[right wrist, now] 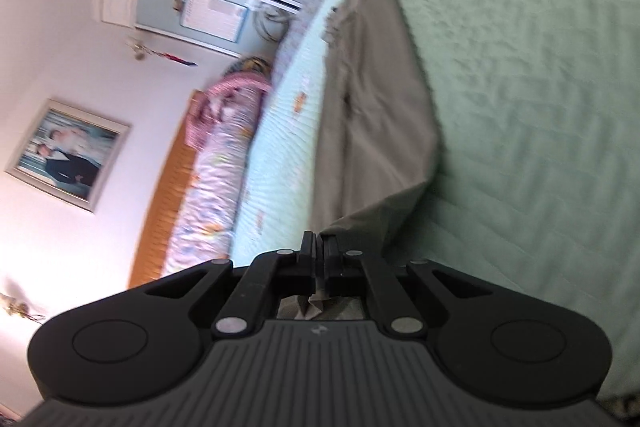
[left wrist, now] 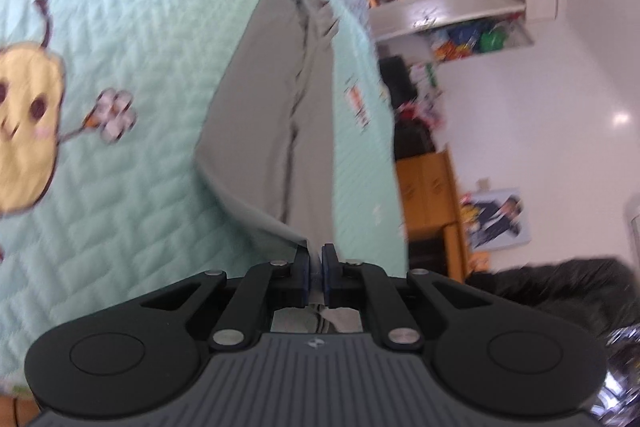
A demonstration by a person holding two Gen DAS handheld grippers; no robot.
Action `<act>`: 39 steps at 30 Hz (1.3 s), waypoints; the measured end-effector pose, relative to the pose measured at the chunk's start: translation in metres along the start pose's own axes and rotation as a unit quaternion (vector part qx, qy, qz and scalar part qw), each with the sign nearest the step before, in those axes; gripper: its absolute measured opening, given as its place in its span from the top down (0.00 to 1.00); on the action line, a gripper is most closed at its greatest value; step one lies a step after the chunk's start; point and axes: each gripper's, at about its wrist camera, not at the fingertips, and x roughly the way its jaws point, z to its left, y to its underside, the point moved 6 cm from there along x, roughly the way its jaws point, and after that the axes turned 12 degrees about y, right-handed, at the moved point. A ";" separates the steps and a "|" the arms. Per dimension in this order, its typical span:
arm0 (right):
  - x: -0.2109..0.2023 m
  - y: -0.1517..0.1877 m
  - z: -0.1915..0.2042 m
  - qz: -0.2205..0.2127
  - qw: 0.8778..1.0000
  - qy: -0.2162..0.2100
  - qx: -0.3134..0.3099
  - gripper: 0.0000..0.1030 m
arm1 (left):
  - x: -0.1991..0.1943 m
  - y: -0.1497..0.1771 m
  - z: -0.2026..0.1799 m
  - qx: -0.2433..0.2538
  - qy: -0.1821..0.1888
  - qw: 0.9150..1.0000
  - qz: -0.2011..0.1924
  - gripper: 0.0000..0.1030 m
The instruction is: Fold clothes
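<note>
Clenched on the near hem, my left gripper (left wrist: 315, 259) and right gripper (right wrist: 319, 247) each pinch a corner of the grey trousers (left wrist: 276, 99), lifting that end for a fold. Beyond, toward twelve o'clock, the legs lie along the mint quilt (left wrist: 120, 47), near its edge.

Long grey cloth trousers (left wrist: 276, 99) lie stretched along the mint quilted bed cover (left wrist: 120, 27), near its edge, with both near corners raised.
</note>
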 end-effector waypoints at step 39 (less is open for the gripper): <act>0.193 -0.240 -0.041 -0.047 0.995 0.032 0.086 0.74 | 0.165 -0.229 0.049 0.086 -0.089 0.992 -0.015 0.55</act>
